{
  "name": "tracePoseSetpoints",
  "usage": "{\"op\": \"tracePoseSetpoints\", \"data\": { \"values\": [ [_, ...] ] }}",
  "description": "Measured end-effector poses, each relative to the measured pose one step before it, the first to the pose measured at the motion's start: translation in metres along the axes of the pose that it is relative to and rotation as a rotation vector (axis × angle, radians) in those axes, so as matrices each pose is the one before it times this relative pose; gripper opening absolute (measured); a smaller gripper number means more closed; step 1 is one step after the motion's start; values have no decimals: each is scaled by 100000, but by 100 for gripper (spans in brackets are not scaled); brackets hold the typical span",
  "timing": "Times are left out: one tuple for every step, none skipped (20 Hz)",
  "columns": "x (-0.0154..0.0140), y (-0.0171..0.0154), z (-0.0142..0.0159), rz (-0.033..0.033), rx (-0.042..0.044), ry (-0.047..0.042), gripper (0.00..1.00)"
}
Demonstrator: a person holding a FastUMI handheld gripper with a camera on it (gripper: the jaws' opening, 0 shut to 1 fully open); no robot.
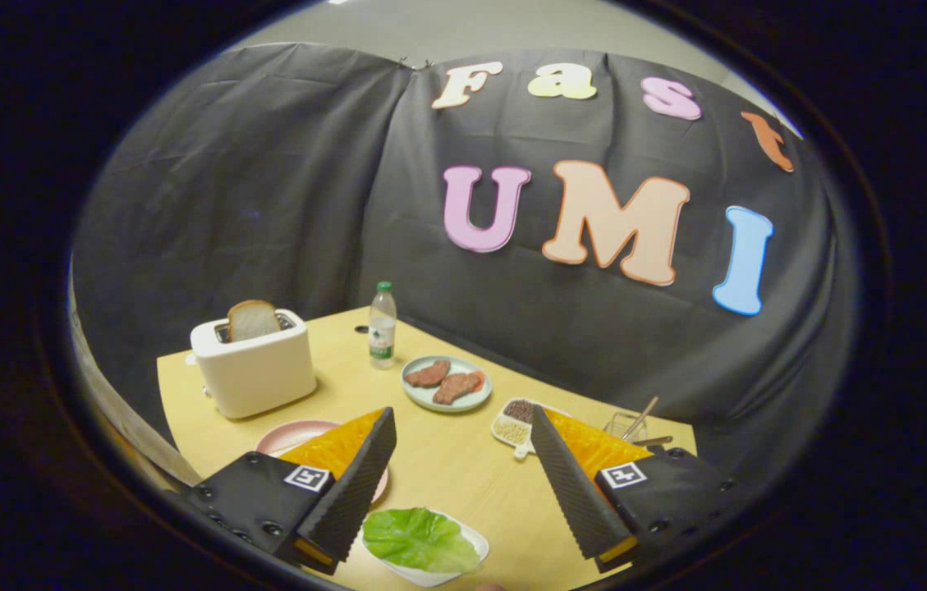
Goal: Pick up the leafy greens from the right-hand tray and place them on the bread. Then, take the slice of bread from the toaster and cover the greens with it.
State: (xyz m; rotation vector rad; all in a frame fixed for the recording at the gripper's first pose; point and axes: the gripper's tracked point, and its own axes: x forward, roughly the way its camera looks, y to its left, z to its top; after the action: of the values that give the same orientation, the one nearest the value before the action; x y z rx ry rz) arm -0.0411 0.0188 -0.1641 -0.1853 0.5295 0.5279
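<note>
A green lettuce leaf lies in a white tray low between my fingers, near the table's front edge. My gripper hangs above the table, open wide, nothing between the fingers. A white toaster stands beyond the left finger at the table's far left, with a slice of bread sticking up from its slot. A pink plate lies in front of the toaster, mostly hidden behind the left finger; what lies on it I cannot tell.
A clear water bottle stands at the table's back edge. A pale green plate holds two brown meat pieces. Beyond the right finger sit a white divided dish of grains and a small wire basket with sticks.
</note>
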Motion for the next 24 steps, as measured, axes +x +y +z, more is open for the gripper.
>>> {"op": "tracePoseSetpoints", "data": {
  "values": [
    [235,298,-1062,1730,559,3224,100],
    [325,373,-930,1736,452,2700,100],
    [191,198,-707,1267,-77,2151,100],
    [252,163,-831,1162,-508,2178,100],
    [245,117,-630,1081,-678,2149,100],
    [307,172,-794,964,-749,2158,100],
    [235,162,-754,973,-665,2125,100],
    [349,92,-737,902,-442,1926,100],
    [428,145,-736,1022,-242,2391,100],
    [296,325,-1058,1072,-450,1902,100],
    [359,195,-717,1193,-585,2166,100],
    [300,297,-802,1231,-927,2433,100],
    [399,144,-640,624,-1041,2229,100],
    [433,43,-647,884,-992,2129,100],
    [369,8,-590,810,-481,1976,100],
    [466,217,-855,933,-183,1978,100],
    [414,131,-533,1047,52,2121,100],
    [429,242,-692,846,153,1973,100],
    [359,132,-607,841,198,2220,100],
    [449,44,-662,642,-44,2010,100],
    [242,188,-549,951,-298,1962,100],
    [437,168,-742,614,-467,2406,100],
    [427,138,-711,737,-412,2420,100],
    [527,43,-732,277,-510,2331,100]
  ]
}}
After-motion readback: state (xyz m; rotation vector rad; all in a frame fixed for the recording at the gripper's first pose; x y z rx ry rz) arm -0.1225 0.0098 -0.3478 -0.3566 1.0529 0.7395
